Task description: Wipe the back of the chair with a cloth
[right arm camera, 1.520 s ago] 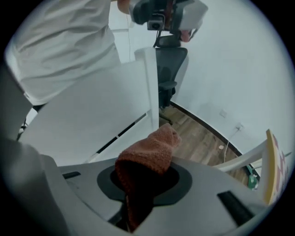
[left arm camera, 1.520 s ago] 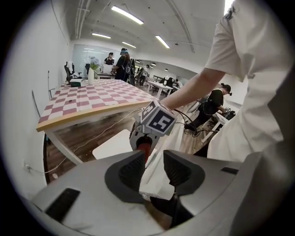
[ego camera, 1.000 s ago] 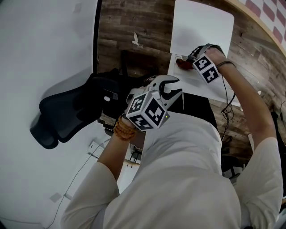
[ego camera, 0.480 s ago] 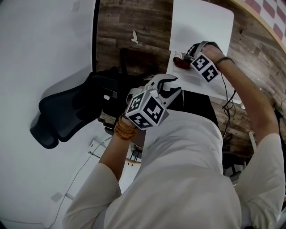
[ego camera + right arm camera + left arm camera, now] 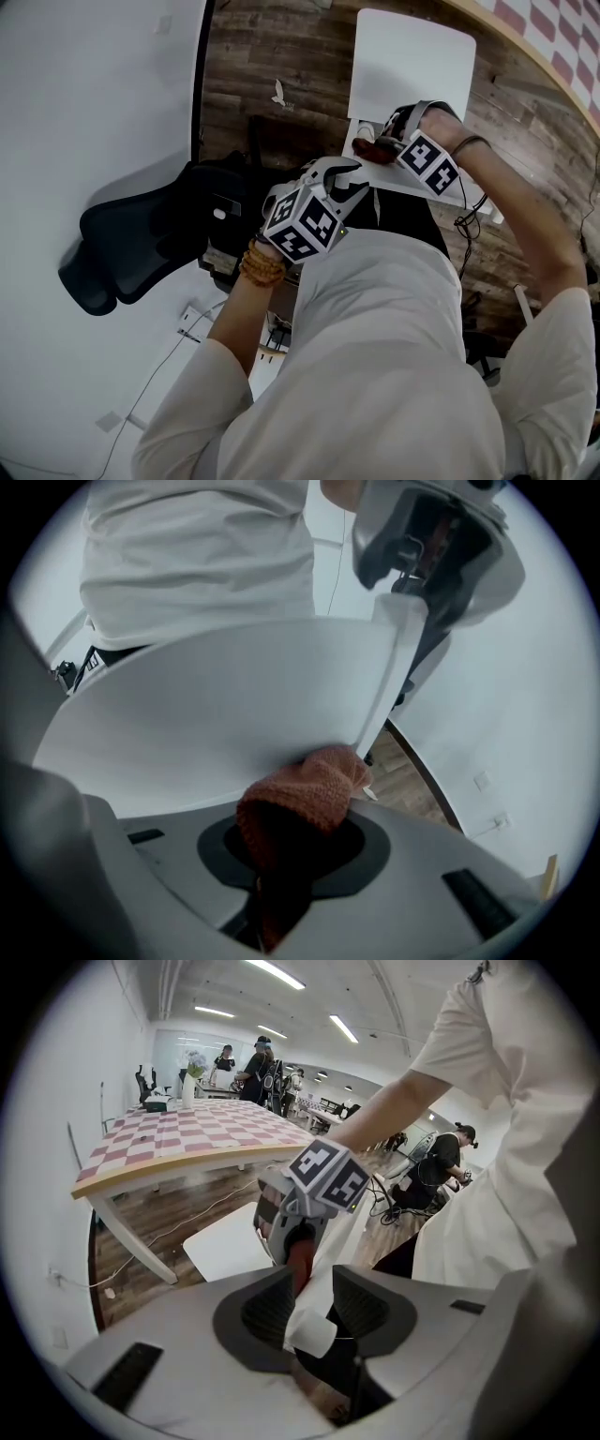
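Observation:
The white chair stands below me, its seat (image 5: pixel 412 61) at the top of the head view and its back (image 5: pixel 417 185) seen edge-on. My right gripper (image 5: pixel 384 141) is shut on a red-brown cloth (image 5: pixel 373 148). In the right gripper view the cloth (image 5: pixel 305 799) bunches out of the gripper (image 5: pixel 295 841) and presses on the chair back (image 5: pixel 216 724). My left gripper (image 5: pixel 352 183) is closed on the side edge of the chair back. In the left gripper view that white edge (image 5: pixel 314 1321) runs between the jaws of my left gripper (image 5: pixel 314 1302).
A black office chair (image 5: pixel 141 234) stands to the left by a white wall, with a cable beside it. A checkered table (image 5: pixel 187 1138) stands beyond the white chair on the wooden floor (image 5: pixel 272 56). People stand far off in the room.
My right gripper has risen a little with the cloth along the chair back. The left gripper keeps its hold in the same place.

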`<state>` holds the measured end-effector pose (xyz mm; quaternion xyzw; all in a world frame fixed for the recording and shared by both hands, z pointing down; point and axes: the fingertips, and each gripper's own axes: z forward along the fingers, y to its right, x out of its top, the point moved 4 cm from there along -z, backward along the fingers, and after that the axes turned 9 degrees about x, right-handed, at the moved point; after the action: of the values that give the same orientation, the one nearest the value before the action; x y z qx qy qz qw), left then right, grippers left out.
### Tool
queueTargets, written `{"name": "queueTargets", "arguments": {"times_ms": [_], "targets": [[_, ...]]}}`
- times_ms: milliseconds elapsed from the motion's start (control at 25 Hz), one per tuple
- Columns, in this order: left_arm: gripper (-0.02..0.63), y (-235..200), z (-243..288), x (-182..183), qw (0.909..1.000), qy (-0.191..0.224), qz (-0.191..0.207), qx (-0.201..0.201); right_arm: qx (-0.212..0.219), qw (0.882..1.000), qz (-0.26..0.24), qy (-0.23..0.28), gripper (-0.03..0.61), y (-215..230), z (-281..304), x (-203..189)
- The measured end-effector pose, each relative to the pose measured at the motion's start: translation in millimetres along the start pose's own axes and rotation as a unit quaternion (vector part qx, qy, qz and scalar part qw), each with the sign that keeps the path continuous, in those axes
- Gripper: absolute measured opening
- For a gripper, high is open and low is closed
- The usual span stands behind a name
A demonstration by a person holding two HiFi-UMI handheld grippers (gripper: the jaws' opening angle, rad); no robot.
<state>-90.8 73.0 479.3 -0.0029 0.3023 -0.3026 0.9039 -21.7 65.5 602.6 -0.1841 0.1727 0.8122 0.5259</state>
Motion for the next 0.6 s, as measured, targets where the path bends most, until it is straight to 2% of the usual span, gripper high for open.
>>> {"name": "queueTargets", "arguments": {"times_ms": [280, 600], "targets": [[0.150, 1, -1, 1, 1.0000, 0.000, 0.006, 0.005, -0.033, 0.999, -0.011, 0.000, 0.097, -7, -39, 24], [0.150, 7, -2, 11, 0.9999, 0.008, 0.013, 0.008, -0.051, 0.998, -0.032, -0.015, 0.097, -21, -72, 43]]}}
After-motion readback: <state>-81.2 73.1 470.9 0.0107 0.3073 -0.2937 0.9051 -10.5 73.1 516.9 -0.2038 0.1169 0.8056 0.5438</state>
